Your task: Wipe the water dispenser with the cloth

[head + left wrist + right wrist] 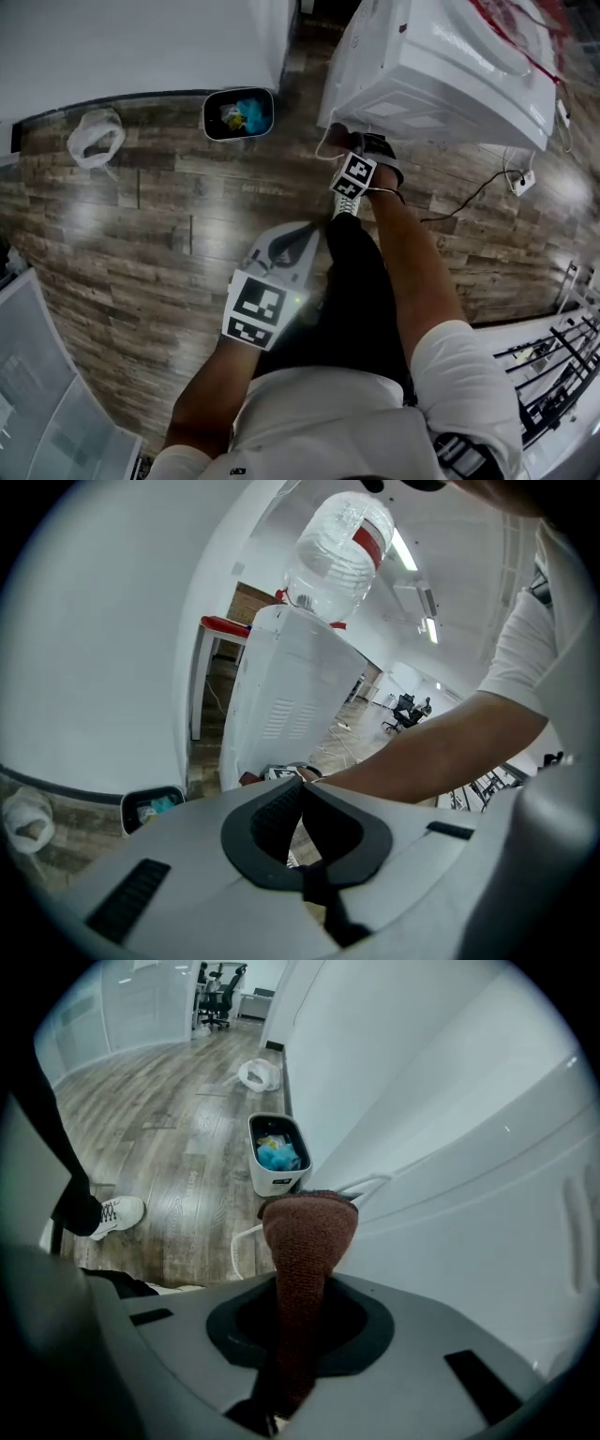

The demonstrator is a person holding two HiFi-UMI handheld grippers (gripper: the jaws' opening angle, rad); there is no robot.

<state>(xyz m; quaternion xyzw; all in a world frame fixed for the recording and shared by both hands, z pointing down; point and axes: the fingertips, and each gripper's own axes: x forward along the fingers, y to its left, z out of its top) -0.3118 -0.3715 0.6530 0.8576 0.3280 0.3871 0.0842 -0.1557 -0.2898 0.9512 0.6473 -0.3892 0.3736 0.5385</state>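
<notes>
The right gripper (349, 150) has its two jaws closed firmly on a reddish-brown knitted cloth (309, 1232), which stands out past the tips as a rounded fold. This fold is down at the bottom corner of the tall white water dispenser (450, 1166), close above the wooden floor. It seems to lie against the white side panel, but I cannot confirm the contact. The left gripper (301, 785) hangs near the person's leg, well apart from the dispenser, with its jaws together at the tips and nothing between them.

I judge that the step in hand is the wiping of the lower side panel. To do it well, the flat face of the cloth should press on the panel, not only its edge. The strokes should be long and overlapping, going along the panel (the hard jaw tips should never scrape the plastic). A thin white cable (236, 1241) loops on the floor just beside the cloth, so each stroke should pass above it. The small white waste bin (274, 1157) is near but not in the way.
</notes>
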